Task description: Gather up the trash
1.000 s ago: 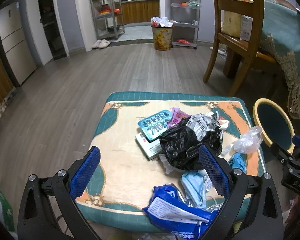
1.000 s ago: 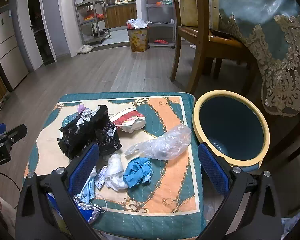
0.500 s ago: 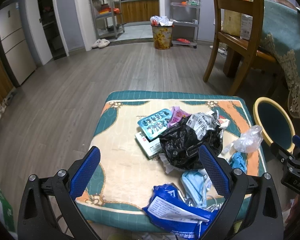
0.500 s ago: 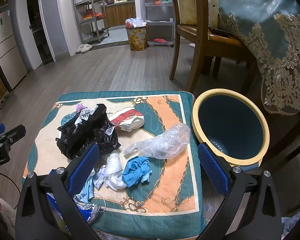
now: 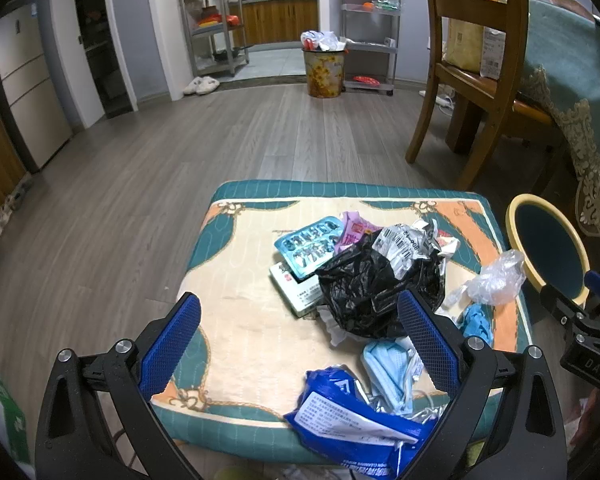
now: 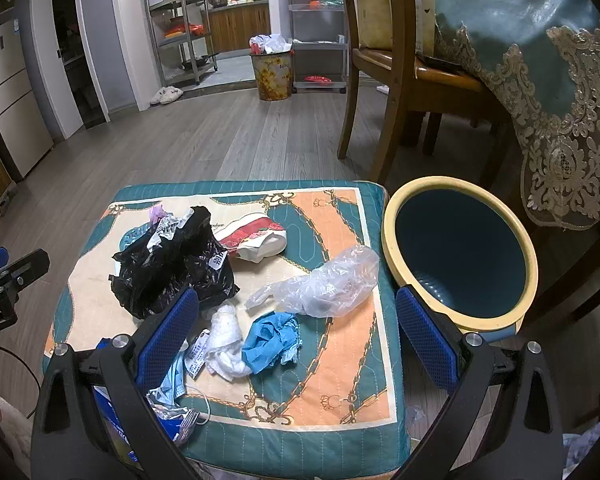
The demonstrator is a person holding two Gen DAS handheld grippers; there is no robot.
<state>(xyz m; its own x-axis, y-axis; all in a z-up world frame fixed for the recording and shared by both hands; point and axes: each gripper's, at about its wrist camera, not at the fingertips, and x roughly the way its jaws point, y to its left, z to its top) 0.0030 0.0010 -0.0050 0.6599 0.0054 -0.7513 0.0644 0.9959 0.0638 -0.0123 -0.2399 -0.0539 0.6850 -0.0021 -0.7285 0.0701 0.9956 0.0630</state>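
Note:
Trash lies on a patterned cushion (image 6: 336, 364): a black plastic bag (image 6: 172, 268), a clear plastic bag (image 6: 328, 284), a crumpled blue glove (image 6: 272, 340), a white tissue wad (image 6: 224, 336), a red and white wrapper (image 6: 256, 236), a blister pack (image 5: 310, 246), a blue wipes packet (image 5: 352, 420) and a face mask (image 5: 392, 364). A yellow-rimmed bin (image 6: 460, 248) stands right of the cushion. My left gripper (image 5: 298, 344) is open above the cushion's near edge. My right gripper (image 6: 296, 340) is open over the glove and tissue. Both are empty.
A wooden chair (image 6: 384, 76) and a table with a teal lace-edged cloth (image 6: 540, 60) stand behind the bin. A full flowered waste basket (image 5: 324, 68) and metal shelves (image 5: 212, 20) stand far across the wood floor.
The right gripper has moved slightly forward and lower toward the cushion. The left gripper has hardly moved. Both stay open.

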